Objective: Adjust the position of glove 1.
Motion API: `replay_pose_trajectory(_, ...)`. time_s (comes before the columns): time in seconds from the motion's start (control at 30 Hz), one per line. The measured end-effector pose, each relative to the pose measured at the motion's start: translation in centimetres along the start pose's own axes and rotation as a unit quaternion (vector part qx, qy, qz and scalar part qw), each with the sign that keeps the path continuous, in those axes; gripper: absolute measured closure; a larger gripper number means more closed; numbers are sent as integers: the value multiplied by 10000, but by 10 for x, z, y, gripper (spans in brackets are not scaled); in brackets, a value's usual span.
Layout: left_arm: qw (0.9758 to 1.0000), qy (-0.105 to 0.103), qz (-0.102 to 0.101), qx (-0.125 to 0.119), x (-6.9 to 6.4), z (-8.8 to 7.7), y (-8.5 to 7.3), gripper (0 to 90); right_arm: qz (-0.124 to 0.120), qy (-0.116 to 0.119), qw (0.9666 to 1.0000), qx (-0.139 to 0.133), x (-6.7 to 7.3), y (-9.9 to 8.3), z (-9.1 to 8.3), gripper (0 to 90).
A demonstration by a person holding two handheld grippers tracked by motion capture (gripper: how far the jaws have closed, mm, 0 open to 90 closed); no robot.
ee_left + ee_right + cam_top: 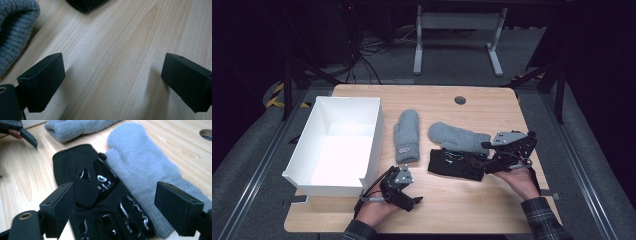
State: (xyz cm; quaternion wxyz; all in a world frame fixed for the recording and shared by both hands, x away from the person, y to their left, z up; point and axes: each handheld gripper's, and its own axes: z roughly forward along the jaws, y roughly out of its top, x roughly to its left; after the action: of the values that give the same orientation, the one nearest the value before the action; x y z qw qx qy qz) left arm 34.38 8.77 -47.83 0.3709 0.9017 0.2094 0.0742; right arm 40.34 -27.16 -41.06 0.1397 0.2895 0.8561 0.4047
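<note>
Two grey mittens lie on the wooden table: one knitted [406,136] [75,128] [13,30] lengthwise near the box, one fleecy [458,136] [147,170] across the middle. A black glove with silver print [455,164] [100,195] lies just in front of the fleecy mitten. My right gripper [488,161] [113,207] hovers at the glove's right end, jaws wide apart above the glove and mitten, pads touching nothing. My left gripper [414,201] [112,82] rests low near the front edge, open over bare wood, below the knitted mitten's cuff.
An open white box [339,145] stands at the table's left side, its inside bare. A round cable hole [460,100] sits at the table's back. The table's front edge runs close under both hands. Desk legs and cables are on the floor behind.
</note>
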Motion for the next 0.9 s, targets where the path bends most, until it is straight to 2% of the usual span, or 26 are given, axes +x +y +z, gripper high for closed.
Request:
replay_pose_trajectory(0.3, 10000, 17, -22, -21, -1, 0, -1, 65, -16, 56, 10000, -4, -15, 13, 11, 189)
replay_pose_trajectory(0.5, 10000, 16, -8, -3, -1, 0, 0, 55, 18, 135, 9999, -17, -32, 20, 29, 219)
replay_pose_trajectory(0.7, 10000, 46, -57, 48, -2, 1, 0, 39, 91, 166, 9997, 175, -47, 24, 50, 224)
replay_pose_trajectory(0.83, 10000, 43, -58, 49, -2, 1, 0, 38, 55, 125, 9995, 273, -53, 28, 64, 244)
replay_pose_trajectory(0.9, 10000, 44, -34, 37, -2, 0, 0, 38, 68, 108, 9990, 418, -56, 29, 70, 267)
